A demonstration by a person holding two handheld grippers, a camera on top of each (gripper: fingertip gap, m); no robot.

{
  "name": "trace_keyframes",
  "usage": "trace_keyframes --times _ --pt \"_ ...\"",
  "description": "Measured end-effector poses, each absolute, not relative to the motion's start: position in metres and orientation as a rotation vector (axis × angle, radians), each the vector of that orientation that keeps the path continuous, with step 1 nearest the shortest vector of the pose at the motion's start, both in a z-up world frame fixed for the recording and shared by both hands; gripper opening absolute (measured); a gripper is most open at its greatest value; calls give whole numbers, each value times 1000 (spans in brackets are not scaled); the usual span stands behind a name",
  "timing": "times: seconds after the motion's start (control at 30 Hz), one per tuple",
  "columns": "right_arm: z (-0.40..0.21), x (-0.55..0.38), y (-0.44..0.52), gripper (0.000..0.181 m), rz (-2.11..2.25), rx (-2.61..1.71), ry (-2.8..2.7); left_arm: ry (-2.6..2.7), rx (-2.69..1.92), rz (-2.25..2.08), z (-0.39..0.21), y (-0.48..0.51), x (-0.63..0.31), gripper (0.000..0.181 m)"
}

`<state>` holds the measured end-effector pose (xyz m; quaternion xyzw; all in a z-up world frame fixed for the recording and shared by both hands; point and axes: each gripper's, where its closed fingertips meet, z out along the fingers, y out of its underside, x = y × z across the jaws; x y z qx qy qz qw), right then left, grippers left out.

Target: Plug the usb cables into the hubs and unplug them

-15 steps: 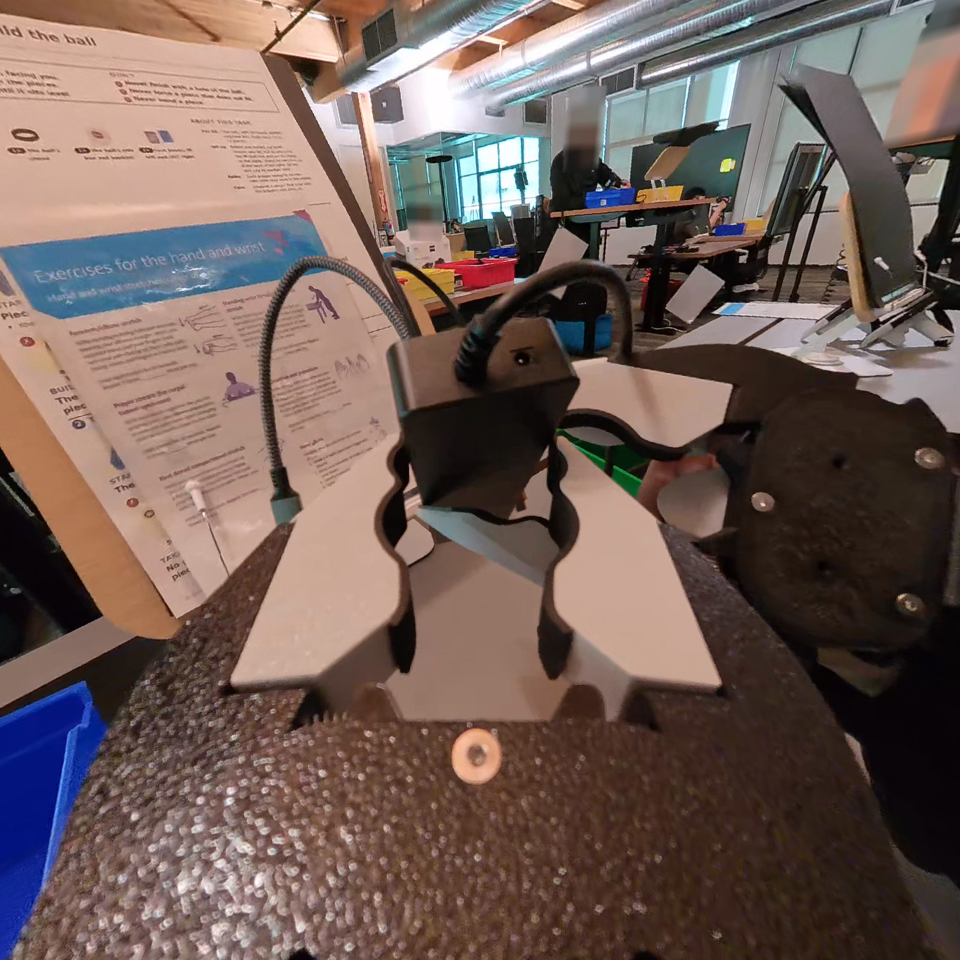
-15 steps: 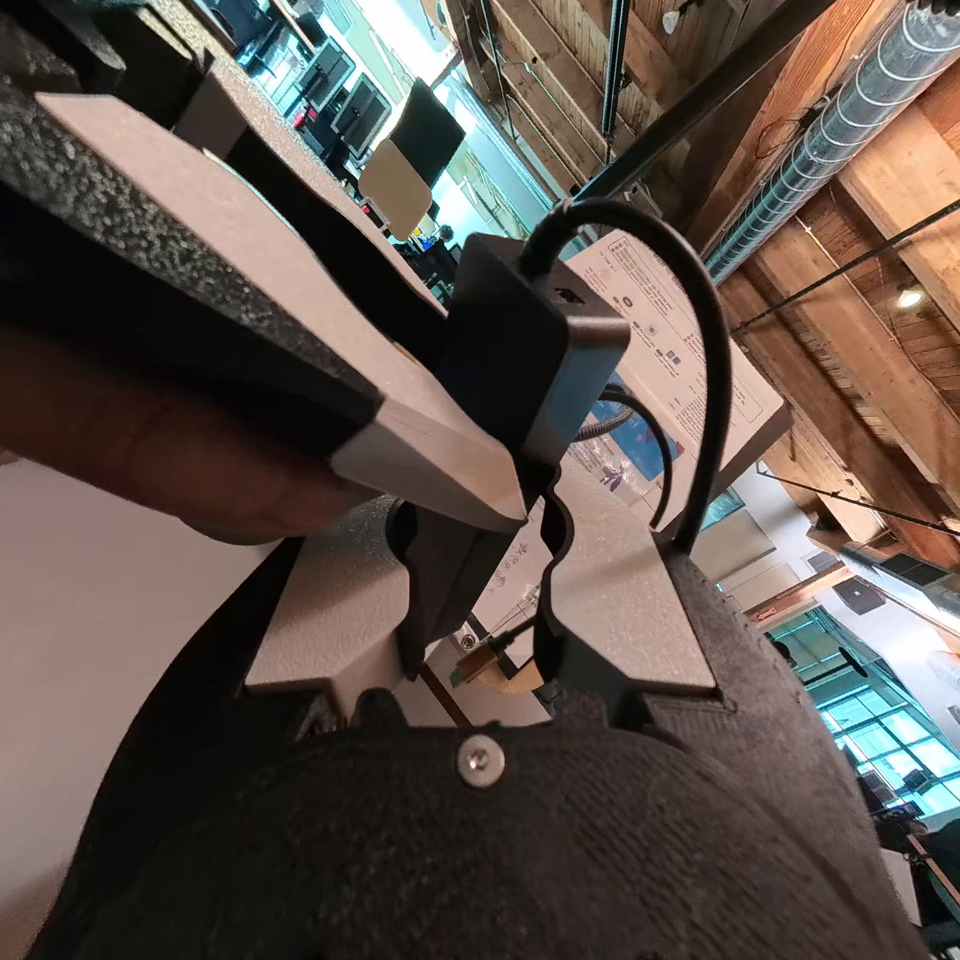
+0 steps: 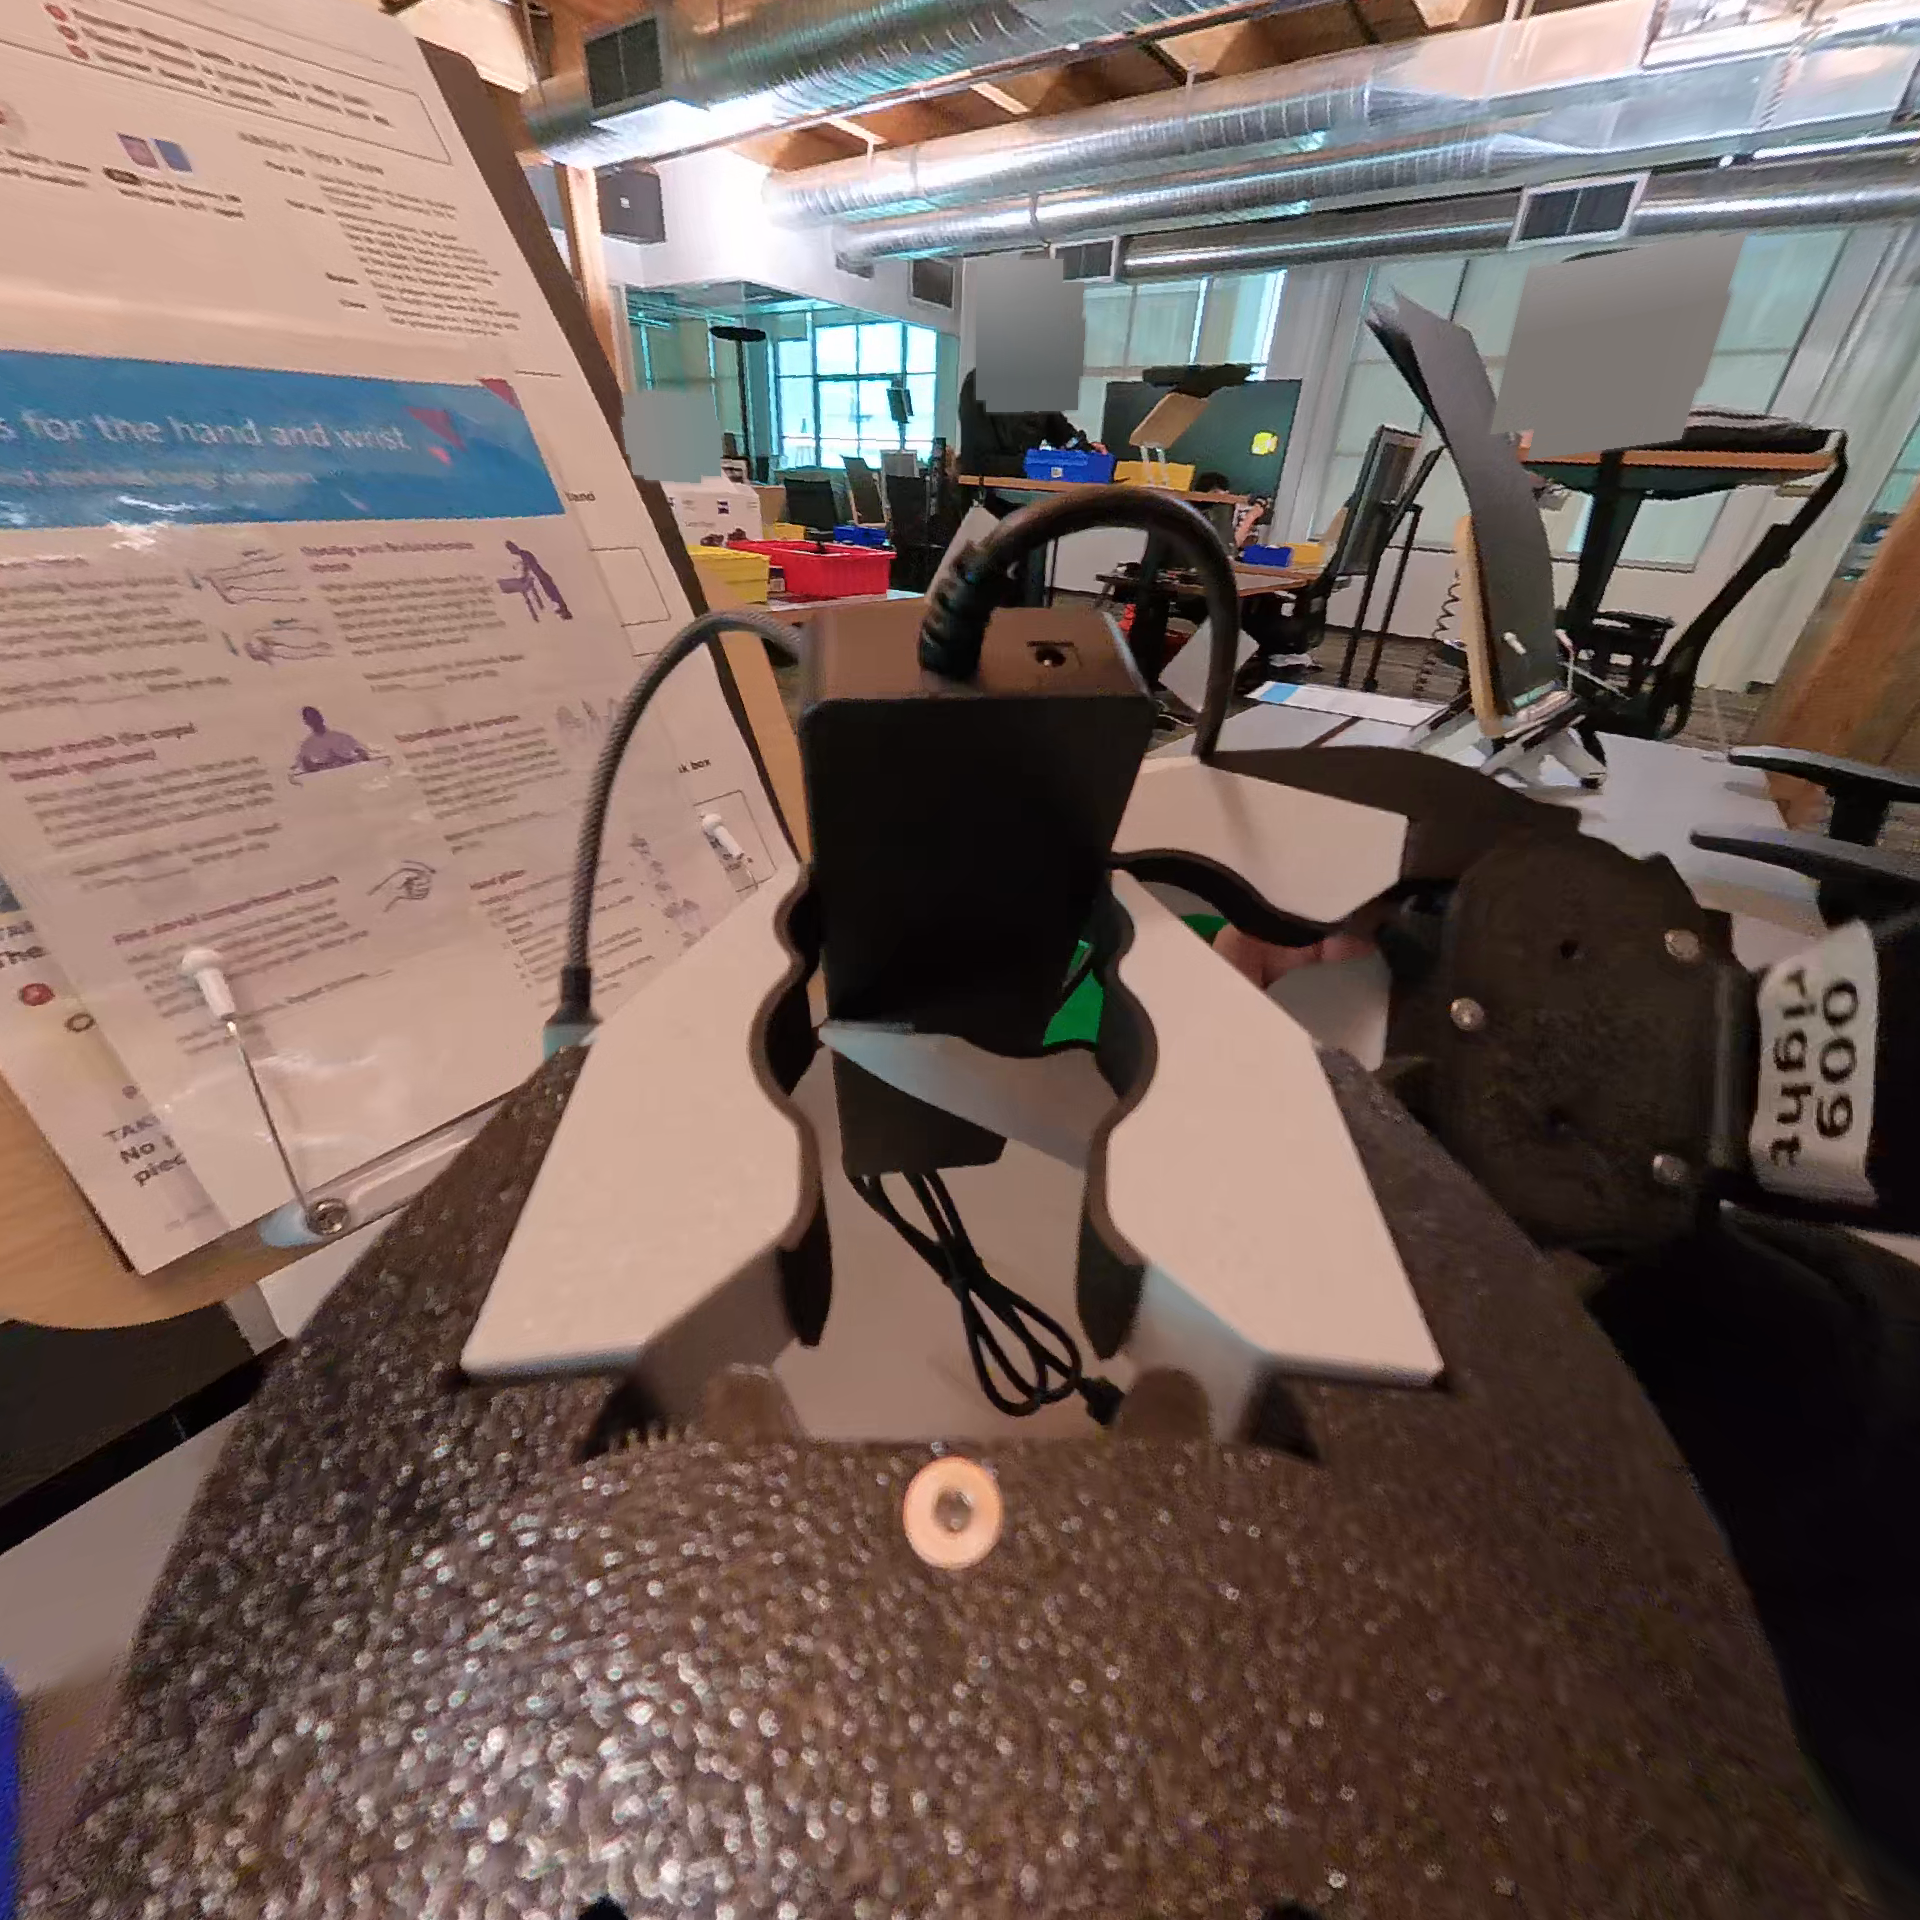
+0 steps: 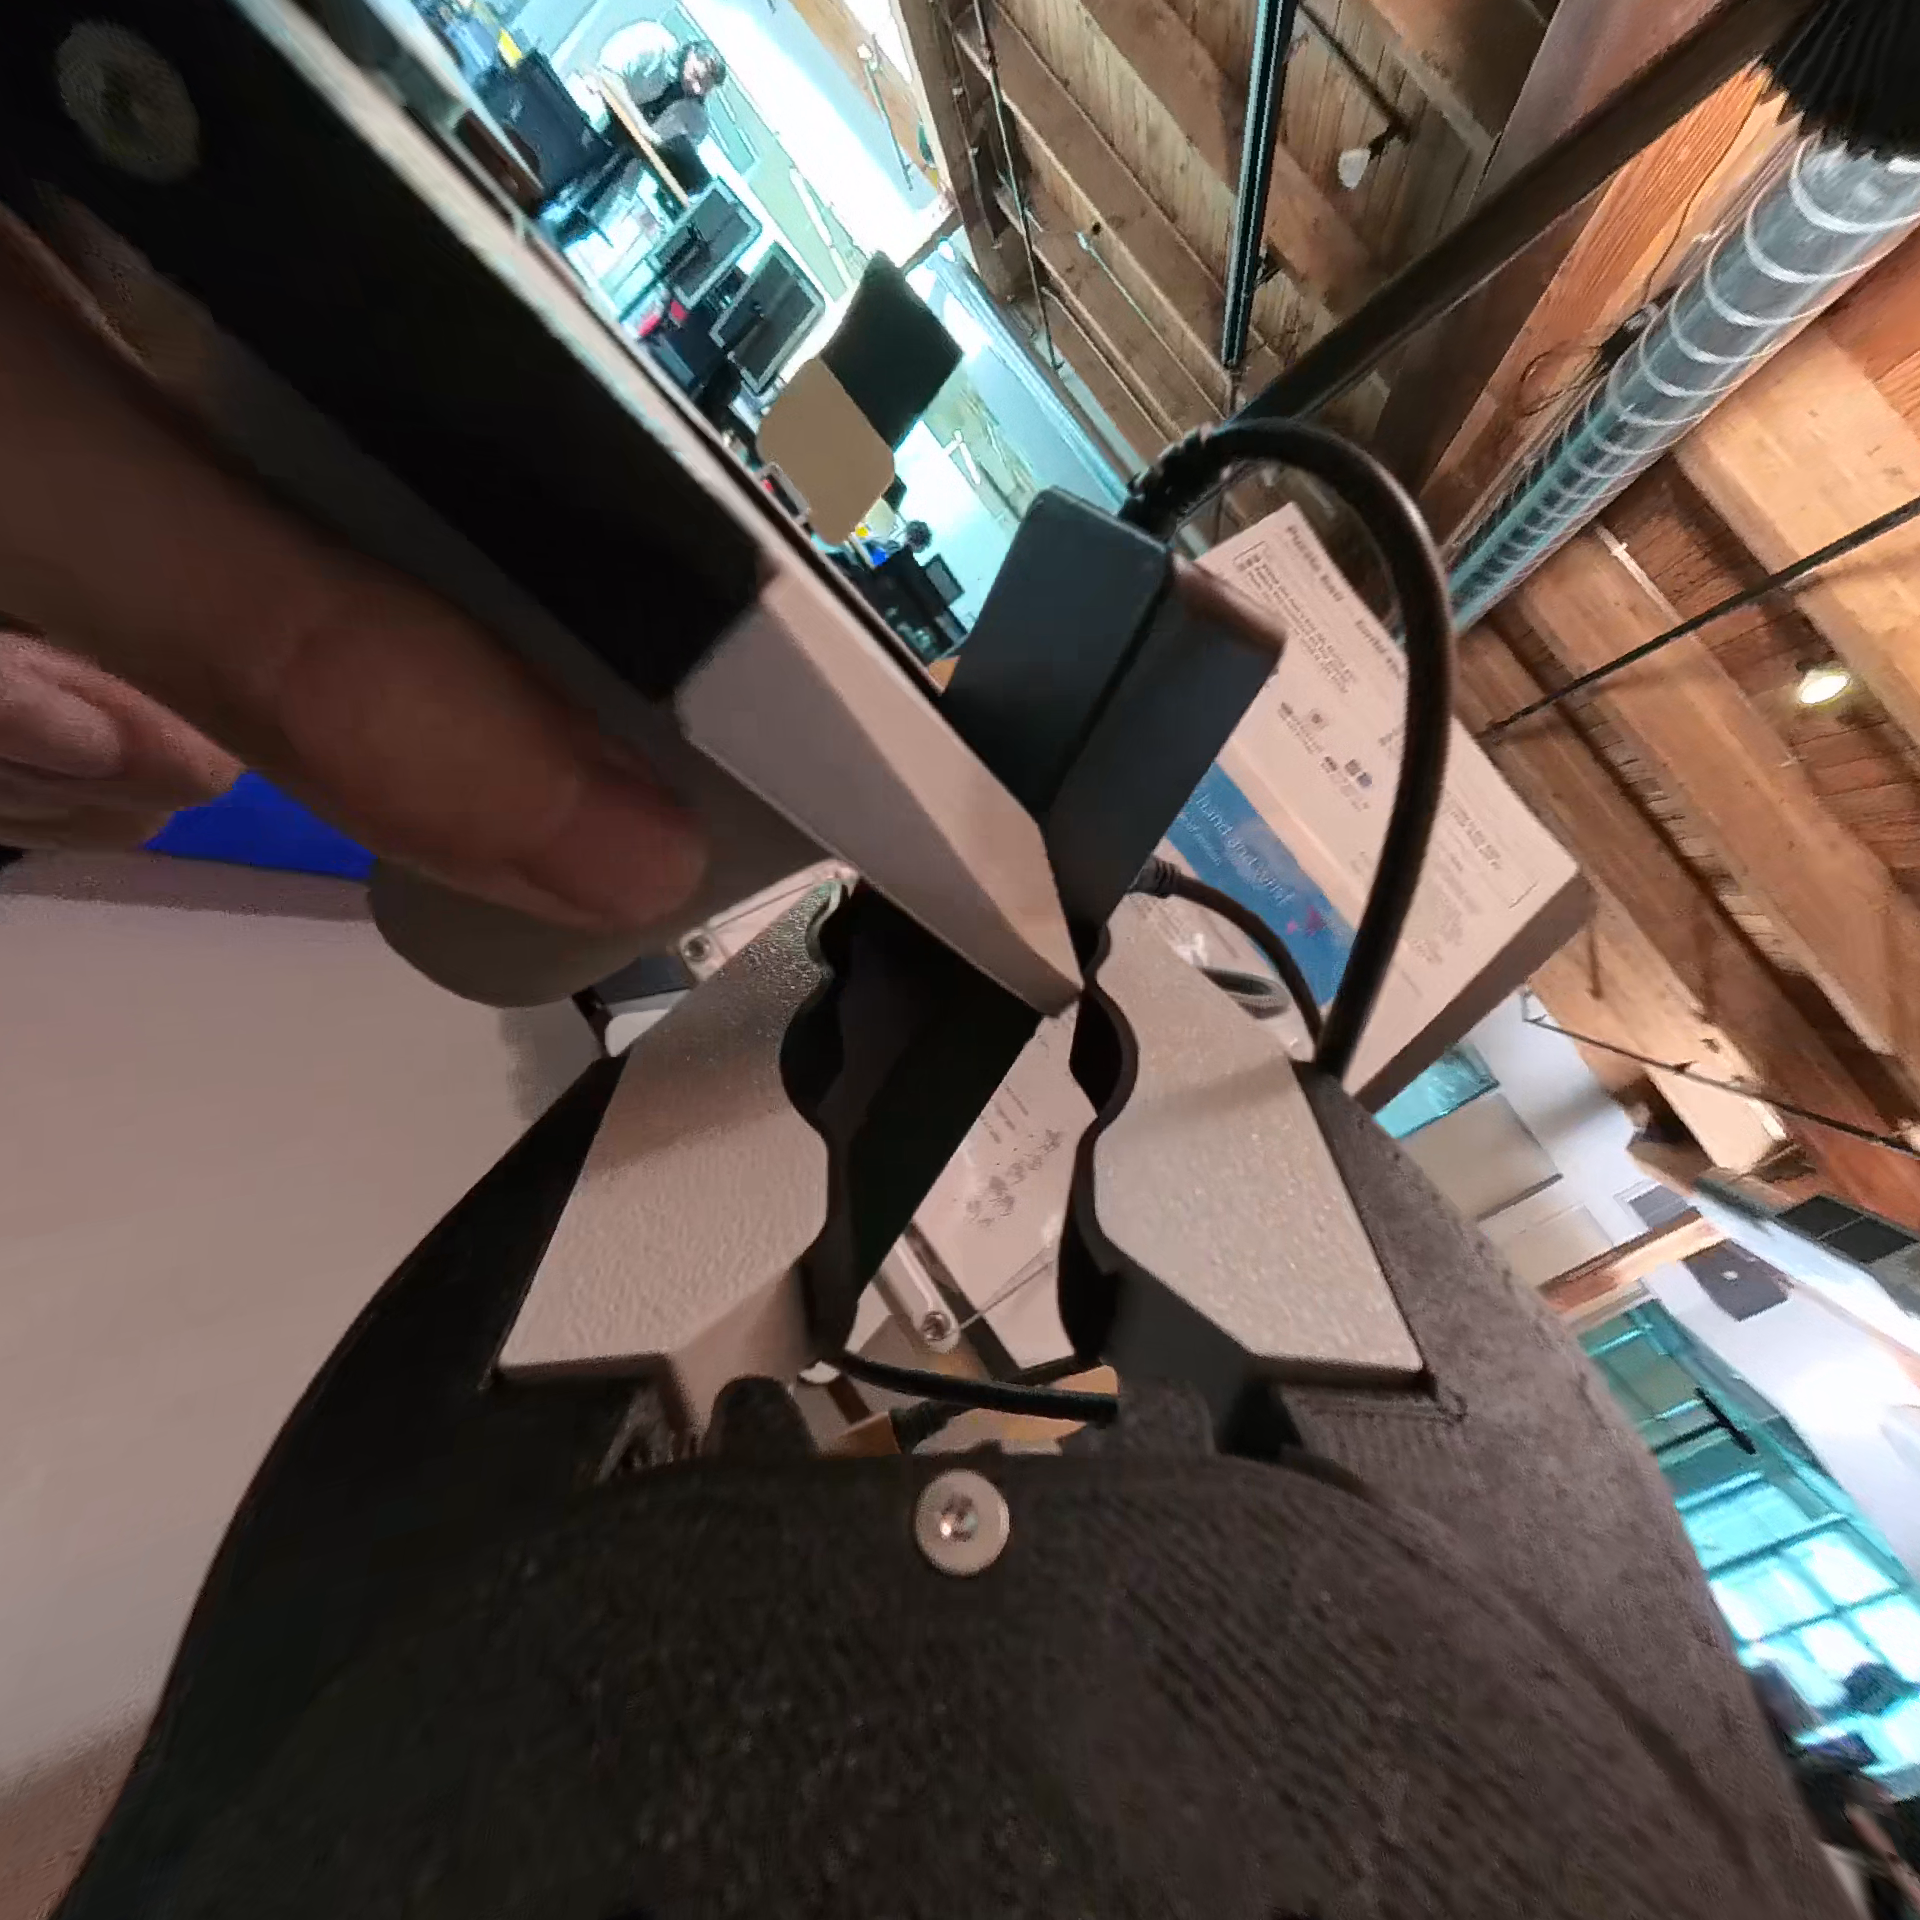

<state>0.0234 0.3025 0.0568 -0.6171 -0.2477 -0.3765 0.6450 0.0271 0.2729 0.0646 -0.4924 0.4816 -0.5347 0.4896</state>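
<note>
Closer now, the black rectangular plastic hub (image 3: 966, 862) fills centre frame; my left gripper (image 3: 951, 1023) and right gripper (image 4: 961, 1049) both clamp it, poster board (image 3: 260, 644) crowding left.

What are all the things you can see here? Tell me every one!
USB hub: one, black, upright between both pairs of tongs.
Thick cable: one, black, arching from the hub's top.
Braided cable: one, grey, curving up left of the hub.
Thin cable: one, black, looped under the hub.
Poster board: one, white with a blue band, left.
Bins: several, red, yellow, blue, on far desks.
Ducts: several, silver, on the ceiling.
Left tongs: grey, shut on the hub.
Right tongs: grey, gripping the hub from the side.
Finger: one, beside the left tongs.
</note>
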Motion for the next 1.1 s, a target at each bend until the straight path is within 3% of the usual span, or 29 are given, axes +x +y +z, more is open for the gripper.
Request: trace_keyframes --times 0.03,0.13,0.33,0.6,0.87,1.1 --pt "57 25 303 39 -893 -1404 -564 1159 -1206 -1287 65 274 27 51" --pt "57 28 300 30 -930 -1398 -583 1179 -1199 -1232 63 274 26 50" --pt "56 24 297 30 -816 -1378 -603 1203 -1112 -1231 66 272 27 49" --pt "59 12 292 48 -468 -1403 -536 1070 -1088 -1420 77 293 13 48" --pt "10 0 292 61 87 -1644 -532 1202 -947 -1683 84 271 -4 48" --pt "12 -22 280 58 278 -1595 -627 1286 -858 -1744 82 260 -12 48"
